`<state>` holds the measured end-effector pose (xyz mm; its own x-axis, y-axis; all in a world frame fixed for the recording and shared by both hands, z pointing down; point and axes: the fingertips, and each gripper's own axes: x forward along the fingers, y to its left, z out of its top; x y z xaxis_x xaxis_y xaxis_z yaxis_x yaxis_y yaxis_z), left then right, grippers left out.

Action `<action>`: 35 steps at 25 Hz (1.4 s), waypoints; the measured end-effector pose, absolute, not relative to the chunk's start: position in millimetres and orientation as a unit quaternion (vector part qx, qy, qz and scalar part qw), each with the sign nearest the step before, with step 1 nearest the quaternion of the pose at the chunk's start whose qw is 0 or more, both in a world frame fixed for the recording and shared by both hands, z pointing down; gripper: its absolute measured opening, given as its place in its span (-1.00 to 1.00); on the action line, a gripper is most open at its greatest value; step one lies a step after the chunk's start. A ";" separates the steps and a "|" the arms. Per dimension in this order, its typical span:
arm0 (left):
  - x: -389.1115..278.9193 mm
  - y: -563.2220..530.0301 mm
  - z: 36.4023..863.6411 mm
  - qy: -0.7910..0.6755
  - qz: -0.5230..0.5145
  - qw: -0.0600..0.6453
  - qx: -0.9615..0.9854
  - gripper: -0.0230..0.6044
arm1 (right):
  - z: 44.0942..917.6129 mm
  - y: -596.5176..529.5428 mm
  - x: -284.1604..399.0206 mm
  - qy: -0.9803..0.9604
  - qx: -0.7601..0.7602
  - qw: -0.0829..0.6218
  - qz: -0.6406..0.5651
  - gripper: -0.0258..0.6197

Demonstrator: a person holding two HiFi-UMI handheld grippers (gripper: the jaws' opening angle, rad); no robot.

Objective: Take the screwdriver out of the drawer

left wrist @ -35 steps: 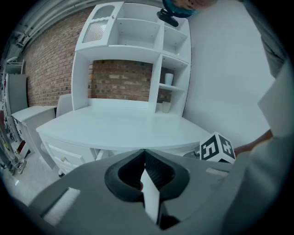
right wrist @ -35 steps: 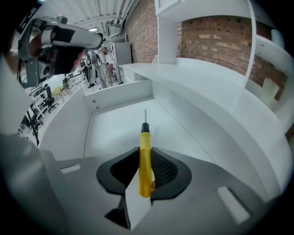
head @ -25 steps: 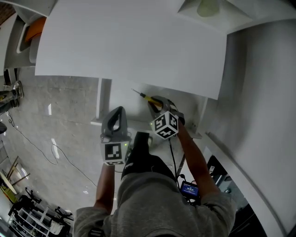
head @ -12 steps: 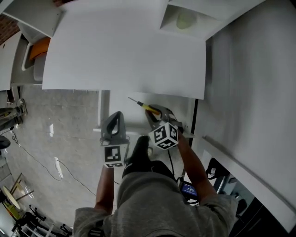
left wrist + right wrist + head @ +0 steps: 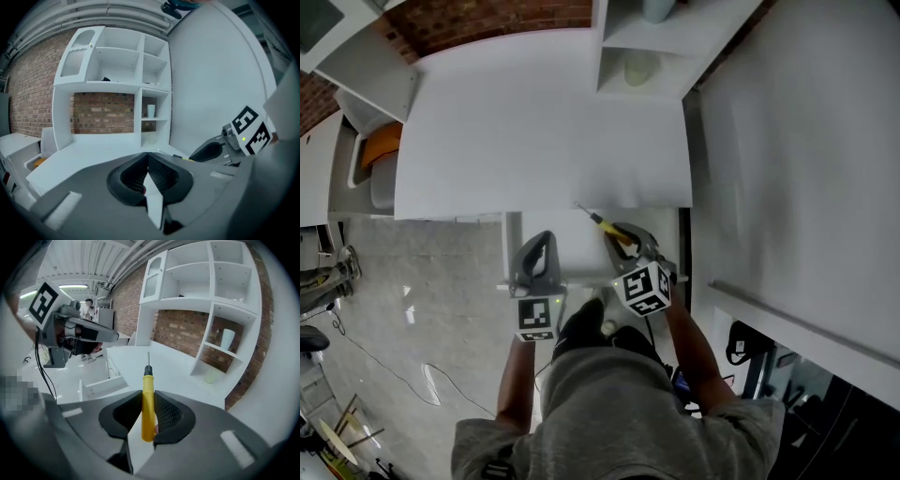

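A yellow-handled screwdriver (image 5: 148, 401) with a black collar and thin metal shaft sticks out forward from my right gripper (image 5: 148, 406), whose jaws are shut on its handle. From the head view the screwdriver (image 5: 602, 222) points up-left over the open white drawer (image 5: 572, 246), just below the white desktop's (image 5: 544, 131) front edge. My left gripper (image 5: 535, 258) hovers to the left of the right gripper (image 5: 623, 242), over the drawer's left part. In its own view the left gripper (image 5: 147, 164) has its jaws together with nothing between them.
White shelving (image 5: 117, 89) stands against a brick wall behind the desktop, with a pale cup (image 5: 227, 339) in one compartment. A white wall panel (image 5: 797, 169) rises at the right. Cables (image 5: 422, 375) lie on the grey floor at the left.
Both grippers have risen with the head; the screwdriver stays clamped in the right gripper. The desktop and shelving have come further into view and the drawer looks smaller.
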<state>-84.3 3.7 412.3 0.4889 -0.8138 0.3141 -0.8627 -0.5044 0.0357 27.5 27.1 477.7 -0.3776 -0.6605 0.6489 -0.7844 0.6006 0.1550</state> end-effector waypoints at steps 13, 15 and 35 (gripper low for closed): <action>-90.1 -1.0 378.9 -0.484 0.103 0.070 0.866 -0.89 | 414.1 12.1 21.2 -0.823 0.478 0.303 0.052 -0.66; -92.4 -2.0 376.4 -0.487 0.101 0.069 0.865 -0.89 | 409.9 8.2 17.3 -0.825 0.475 0.303 0.043 -0.66; -99.5 -61.2 391.3 -0.537 0.111 0.081 0.832 -0.89 | 425.6 -73.6 20.3 -0.848 0.434 0.302 0.032 -0.66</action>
